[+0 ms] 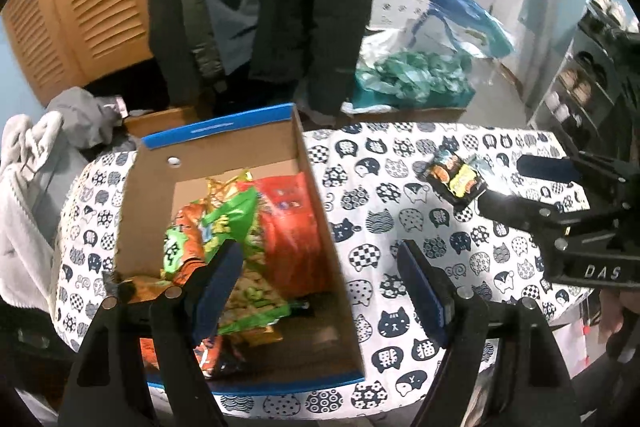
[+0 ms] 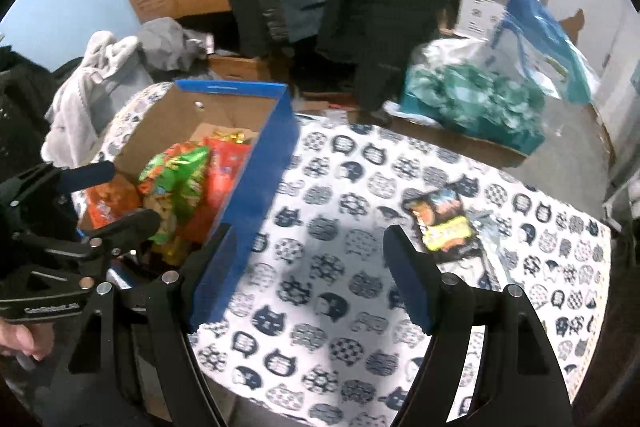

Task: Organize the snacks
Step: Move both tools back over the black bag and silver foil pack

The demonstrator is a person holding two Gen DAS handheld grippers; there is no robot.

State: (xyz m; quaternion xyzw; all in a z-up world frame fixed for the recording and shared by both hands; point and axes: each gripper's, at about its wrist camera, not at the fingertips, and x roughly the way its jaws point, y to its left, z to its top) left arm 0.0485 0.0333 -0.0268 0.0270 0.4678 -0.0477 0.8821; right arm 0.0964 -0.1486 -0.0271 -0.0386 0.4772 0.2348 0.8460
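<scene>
A cardboard box with blue sides [image 1: 312, 195] [image 2: 256, 187] stands on the cat-print table and holds green, orange and red snack bags [image 1: 224, 227] [image 2: 180, 183]. A black snack packet [image 1: 456, 179] [image 2: 444, 223] lies on the cloth to the right of the box. My left gripper [image 1: 320, 287] is open and empty, straddling the box's right wall. My right gripper [image 2: 308, 275] is open and empty above the cloth, with the packet just beyond its right finger. Each gripper shows in the other's view: the right one [image 1: 520, 183], the left one [image 2: 120, 195].
The cat-print table cloth [image 1: 400, 235] [image 2: 320, 307] spans the table. Grey clothes [image 1: 36, 163] are heaped at the left. A teal bundle and a blue-white bag [image 1: 416, 75] [image 2: 480, 95] sit behind the table. Dark coats [image 1: 304, 7] hang at the back, and a shelf rack [image 1: 592, 75] stands right.
</scene>
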